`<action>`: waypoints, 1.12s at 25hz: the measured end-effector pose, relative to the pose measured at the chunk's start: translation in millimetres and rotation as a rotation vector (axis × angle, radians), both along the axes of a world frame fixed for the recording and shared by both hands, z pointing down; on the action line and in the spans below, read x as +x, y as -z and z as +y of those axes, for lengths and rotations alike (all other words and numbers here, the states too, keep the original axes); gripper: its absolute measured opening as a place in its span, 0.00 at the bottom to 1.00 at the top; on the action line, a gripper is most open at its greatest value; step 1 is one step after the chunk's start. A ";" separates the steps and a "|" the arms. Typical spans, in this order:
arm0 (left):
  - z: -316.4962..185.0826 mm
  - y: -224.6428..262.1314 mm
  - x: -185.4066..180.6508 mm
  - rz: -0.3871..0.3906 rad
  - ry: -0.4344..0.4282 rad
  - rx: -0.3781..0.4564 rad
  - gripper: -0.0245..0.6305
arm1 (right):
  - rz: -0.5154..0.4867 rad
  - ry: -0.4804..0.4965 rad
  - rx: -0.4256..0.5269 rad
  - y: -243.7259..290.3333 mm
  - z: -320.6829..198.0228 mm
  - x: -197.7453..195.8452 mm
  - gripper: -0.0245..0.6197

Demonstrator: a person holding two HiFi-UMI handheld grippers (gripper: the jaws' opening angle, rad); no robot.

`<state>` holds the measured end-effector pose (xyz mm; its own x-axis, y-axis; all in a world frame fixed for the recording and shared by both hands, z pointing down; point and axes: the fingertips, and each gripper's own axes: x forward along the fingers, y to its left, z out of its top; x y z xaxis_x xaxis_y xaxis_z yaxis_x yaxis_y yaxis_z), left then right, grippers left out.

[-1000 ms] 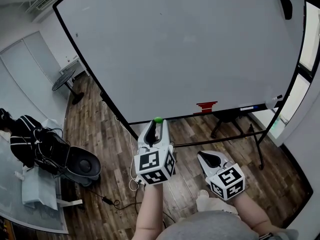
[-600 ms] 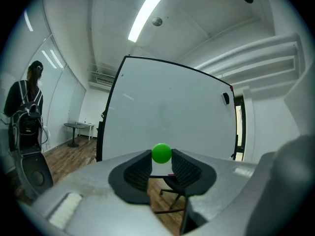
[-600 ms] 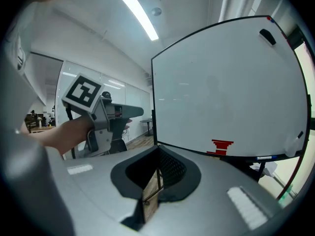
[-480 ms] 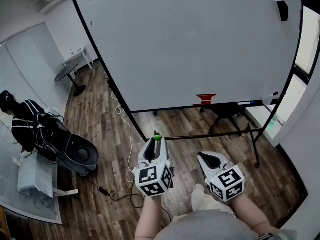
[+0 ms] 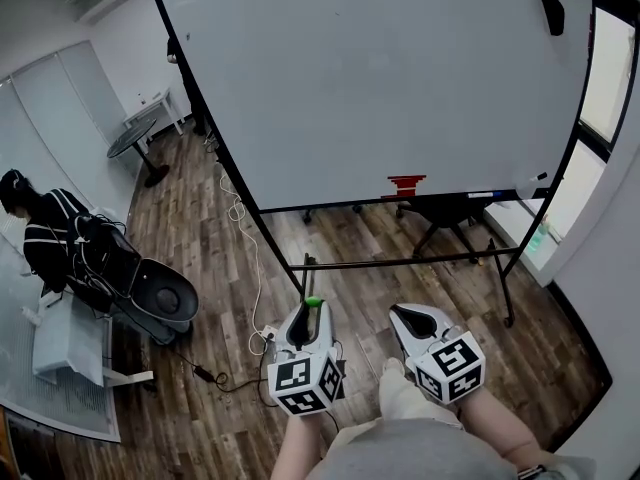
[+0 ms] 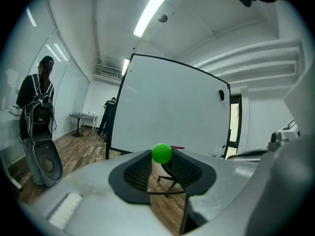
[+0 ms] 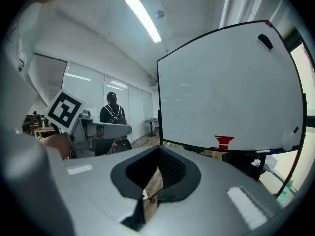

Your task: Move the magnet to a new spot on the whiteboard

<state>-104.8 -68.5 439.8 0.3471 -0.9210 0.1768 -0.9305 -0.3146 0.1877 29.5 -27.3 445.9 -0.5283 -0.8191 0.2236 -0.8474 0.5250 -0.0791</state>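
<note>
A small green ball magnet (image 5: 313,302) sits between the tips of my left gripper (image 5: 312,309), which is shut on it. In the left gripper view the magnet (image 6: 161,153) shows at the jaw tips of the left gripper (image 6: 161,157), well short of the whiteboard (image 6: 172,112). The big standing whiteboard (image 5: 380,78) fills the upper part of the head view, some way off from both grippers. My right gripper (image 5: 404,314) is beside the left one, shut and holding nothing; in its own view the right gripper (image 7: 160,150) points at the whiteboard (image 7: 231,92).
A red mark (image 5: 406,185) sits near the board's lower edge and a black eraser (image 5: 552,15) at its top right. An office chair (image 5: 445,218) stands behind the board. A person with a backpack (image 5: 40,243) stands at left by a round black seat (image 5: 160,298). A cable (image 5: 240,258) lies on the wood floor.
Both grippers have drawn back from the whiteboard and sit lower in the head view. The left one still carries the green magnet. The board now looks farther away.
</note>
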 end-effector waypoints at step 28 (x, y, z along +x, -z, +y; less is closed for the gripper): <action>-8.9 10.0 -35.4 0.026 0.008 0.018 0.24 | -0.013 0.011 -0.018 -8.1 -14.4 -33.8 0.04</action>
